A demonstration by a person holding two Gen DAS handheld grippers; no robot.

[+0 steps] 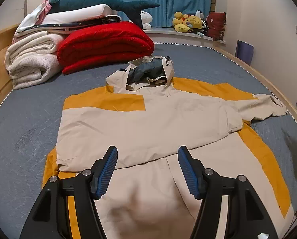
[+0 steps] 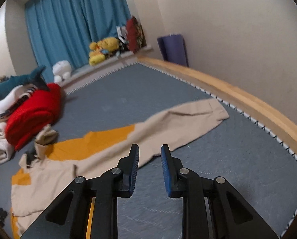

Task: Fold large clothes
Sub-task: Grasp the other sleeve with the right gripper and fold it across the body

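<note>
A: where's the jacket (image 1: 148, 119) at?

B: flat on the bed (image 1: 29, 123), hood (image 1: 146, 73) toward the red blanket (image 1: 106, 43). One sleeve is folded across the chest, the other sleeve (image 2: 180, 123) is stretched out toward the wooden bed rail (image 2: 238, 97).

A: and the grippers?

B: left hand-held gripper (image 1: 148, 153) hangs over the lower front, jaws wide apart, nothing in them. Right hand-held gripper (image 2: 150, 149) sits near that stretched sleeve, narrow gap, gripping nothing.
</note>
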